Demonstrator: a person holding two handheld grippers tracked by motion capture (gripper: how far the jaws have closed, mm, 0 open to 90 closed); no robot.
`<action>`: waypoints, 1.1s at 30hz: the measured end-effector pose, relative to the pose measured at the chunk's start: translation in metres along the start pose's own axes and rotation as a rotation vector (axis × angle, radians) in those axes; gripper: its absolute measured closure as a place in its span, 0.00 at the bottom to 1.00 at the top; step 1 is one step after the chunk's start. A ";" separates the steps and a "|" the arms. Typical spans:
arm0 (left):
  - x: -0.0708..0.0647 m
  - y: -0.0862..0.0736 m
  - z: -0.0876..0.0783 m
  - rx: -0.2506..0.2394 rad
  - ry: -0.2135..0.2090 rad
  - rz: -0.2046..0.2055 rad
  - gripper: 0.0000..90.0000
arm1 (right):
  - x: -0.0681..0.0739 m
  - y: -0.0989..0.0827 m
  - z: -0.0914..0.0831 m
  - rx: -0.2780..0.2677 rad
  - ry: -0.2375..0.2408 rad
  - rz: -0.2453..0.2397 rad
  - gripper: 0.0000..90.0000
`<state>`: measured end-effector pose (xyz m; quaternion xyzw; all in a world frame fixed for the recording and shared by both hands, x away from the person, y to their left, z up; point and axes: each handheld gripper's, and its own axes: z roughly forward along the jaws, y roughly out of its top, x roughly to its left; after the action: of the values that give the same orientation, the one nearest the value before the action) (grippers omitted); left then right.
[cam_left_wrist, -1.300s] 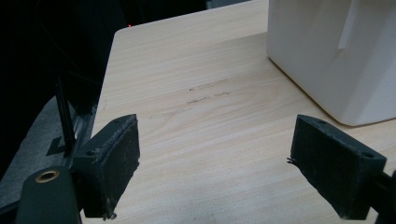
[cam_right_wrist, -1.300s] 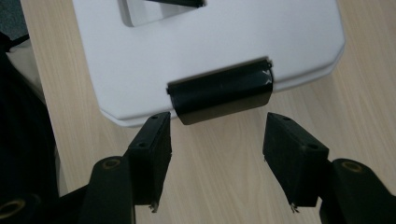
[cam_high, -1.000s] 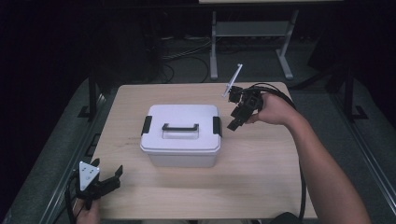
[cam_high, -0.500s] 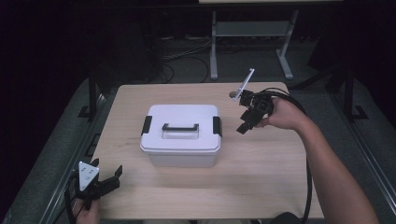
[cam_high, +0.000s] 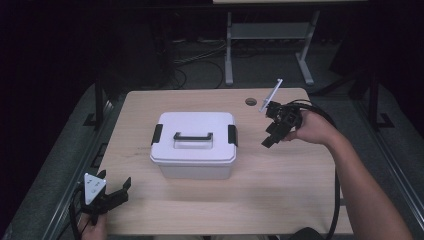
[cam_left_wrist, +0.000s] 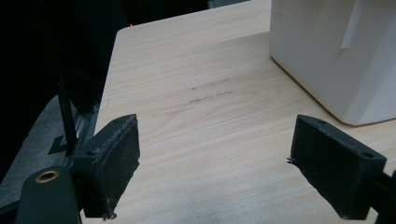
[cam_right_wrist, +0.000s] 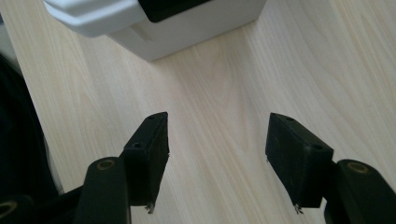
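Between the two grippers, the white box (cam_high: 194, 144) sits latched on the bench (cam_high: 280, 185). Right gripper (cam_high: 271, 134) hangs beside its right latch (cam_high: 232, 135), fingers spread, empty; left gripper (cam_high: 114, 192) likewise; opening not yet begun.

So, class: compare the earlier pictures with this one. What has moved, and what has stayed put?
The right gripper has slid rightward and nearer, away from the white box, jaws open and empty. The box and the open left gripper have stayed put.
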<state>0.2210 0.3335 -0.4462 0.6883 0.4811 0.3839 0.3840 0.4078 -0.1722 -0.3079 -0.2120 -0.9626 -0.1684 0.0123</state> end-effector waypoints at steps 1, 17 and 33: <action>0.000 0.000 0.000 0.001 0.000 0.001 0.17 | 0.000 -0.002 0.000 -0.001 0.001 0.001 0.43; -0.001 0.001 0.001 0.002 -0.003 0.005 0.17 | -0.004 -0.023 0.007 0.008 0.008 0.026 0.43; -0.001 0.001 0.002 0.003 -0.005 0.004 0.17 | -0.005 -0.037 0.011 0.005 0.014 0.050 0.43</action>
<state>0.2224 0.3322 -0.4464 0.6909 0.4791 0.3822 0.3834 0.3978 -0.2025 -0.3312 -0.2349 -0.9573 -0.1669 0.0238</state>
